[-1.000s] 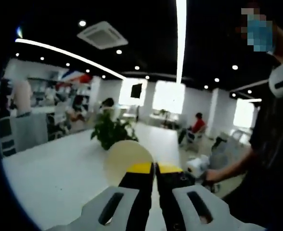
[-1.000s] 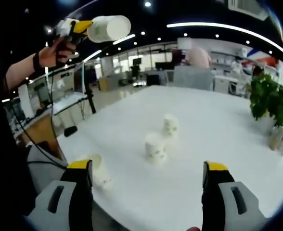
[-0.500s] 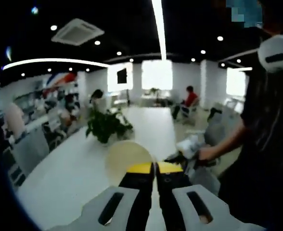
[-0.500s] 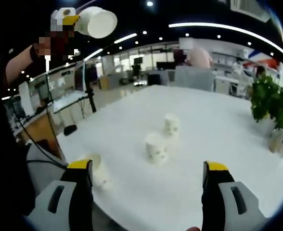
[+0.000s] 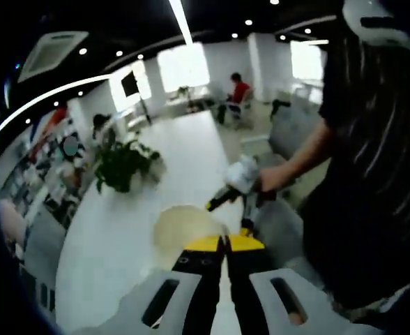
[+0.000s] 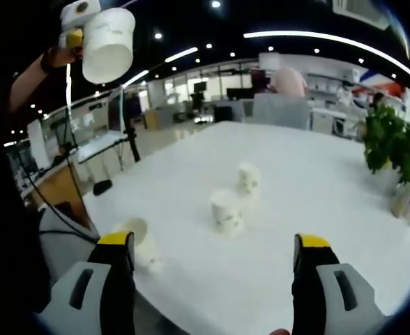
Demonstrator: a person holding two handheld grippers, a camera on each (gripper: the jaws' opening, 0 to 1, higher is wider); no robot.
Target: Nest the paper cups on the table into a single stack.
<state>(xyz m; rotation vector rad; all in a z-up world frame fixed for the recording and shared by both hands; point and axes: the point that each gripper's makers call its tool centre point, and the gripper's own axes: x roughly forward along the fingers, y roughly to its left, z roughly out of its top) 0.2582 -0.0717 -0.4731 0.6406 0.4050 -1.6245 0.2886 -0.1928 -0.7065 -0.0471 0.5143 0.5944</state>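
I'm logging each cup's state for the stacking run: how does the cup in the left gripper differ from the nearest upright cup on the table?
The held cup is off the table, pinched by the left gripper; the middle cup stands on the white table, untouched. The held cup hangs mouth-down and tilted; the middle cup stands straight, though which end is up is unclear. Both are white paper cups.

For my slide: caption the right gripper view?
Open hand-held gripper faces three white paper cups on white table.
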